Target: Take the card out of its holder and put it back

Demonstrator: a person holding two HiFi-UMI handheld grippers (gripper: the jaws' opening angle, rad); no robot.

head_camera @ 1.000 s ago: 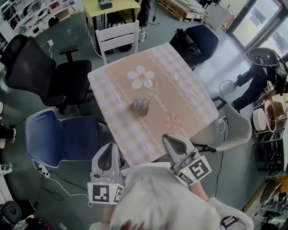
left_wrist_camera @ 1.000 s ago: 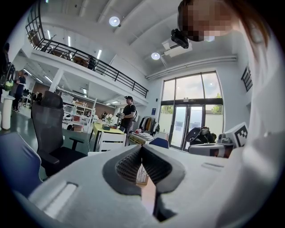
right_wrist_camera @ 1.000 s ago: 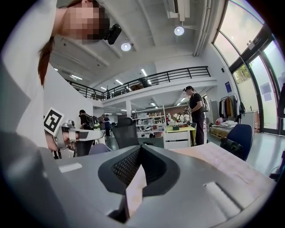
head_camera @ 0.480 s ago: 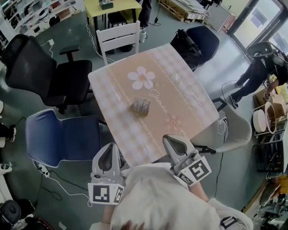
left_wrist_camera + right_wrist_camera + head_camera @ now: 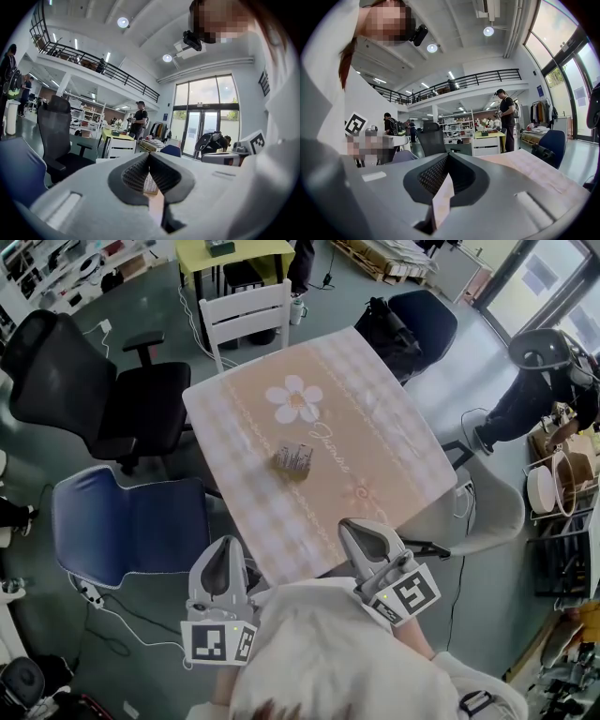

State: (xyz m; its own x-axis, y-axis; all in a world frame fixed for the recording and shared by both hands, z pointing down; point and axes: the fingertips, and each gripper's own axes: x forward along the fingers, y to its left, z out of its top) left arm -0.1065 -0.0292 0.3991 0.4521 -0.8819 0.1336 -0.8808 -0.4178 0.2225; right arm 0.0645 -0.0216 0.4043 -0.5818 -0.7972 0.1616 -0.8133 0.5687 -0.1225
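- We see the card holder (image 5: 293, 461) standing near the middle of the table (image 5: 394, 442).
- Our left gripper (image 5: 225, 547) sits at 7 o'clock from it, our right gripper (image 5: 359, 531) at 5 o'clock.
- A white chair (image 5: 246, 320) stands at 12 o'clock.

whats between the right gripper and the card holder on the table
Nothing stands there: in the head view only bare tablecloth, with its printed lettering and a faint flower, lies between the right gripper and the card holder.
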